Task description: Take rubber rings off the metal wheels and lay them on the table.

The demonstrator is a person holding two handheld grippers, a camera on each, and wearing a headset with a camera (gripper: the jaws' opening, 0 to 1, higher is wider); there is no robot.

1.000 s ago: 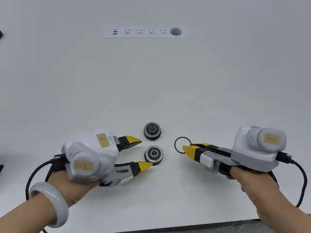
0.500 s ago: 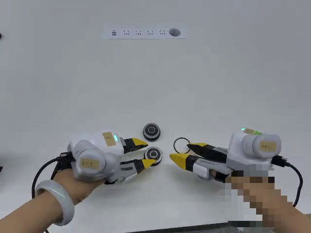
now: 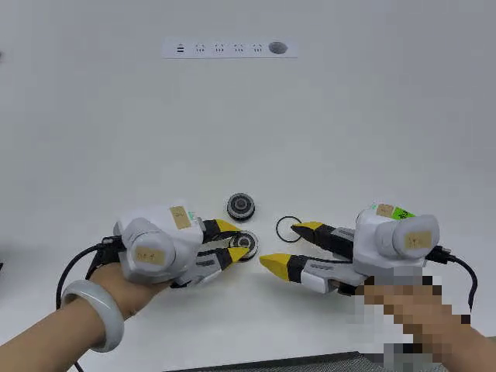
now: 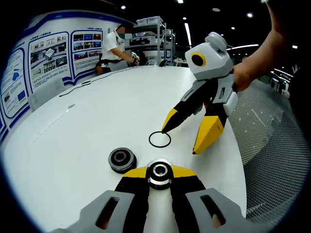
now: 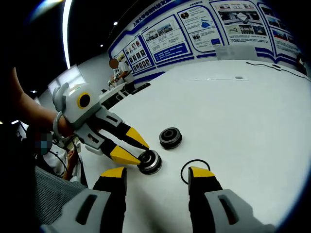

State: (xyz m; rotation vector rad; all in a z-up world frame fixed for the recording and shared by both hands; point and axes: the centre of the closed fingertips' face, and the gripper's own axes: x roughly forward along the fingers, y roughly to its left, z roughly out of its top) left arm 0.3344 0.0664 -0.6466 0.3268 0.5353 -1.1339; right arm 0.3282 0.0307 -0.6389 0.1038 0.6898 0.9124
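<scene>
left gripper (image 3: 234, 240): your jaws stood wide a second ago; they have since closed narrow onto the near wheel (image 3: 245, 242), which is clamped between the yellow tips.
right gripper (image 3: 291, 244): was pinched shut a second ago; now spread wide, and it has come in from 4 o'clock toward that wheel.
near wheel: on the table (image 3: 349, 139); whether it wears a ring, cannot tell.
far wheel (image 3: 242, 206): at 12 o'clock of the near one, near it but apart.
loose rubber ring (image 3: 289, 229): flat on the table at 2 o'clock of the near wheel; your right gripper's upper tip sits at its rim.
power strip (image 3: 229, 49): 12 o'clock, well apart.
bracelet (image 3: 115, 322): on your left wrist.
</scene>
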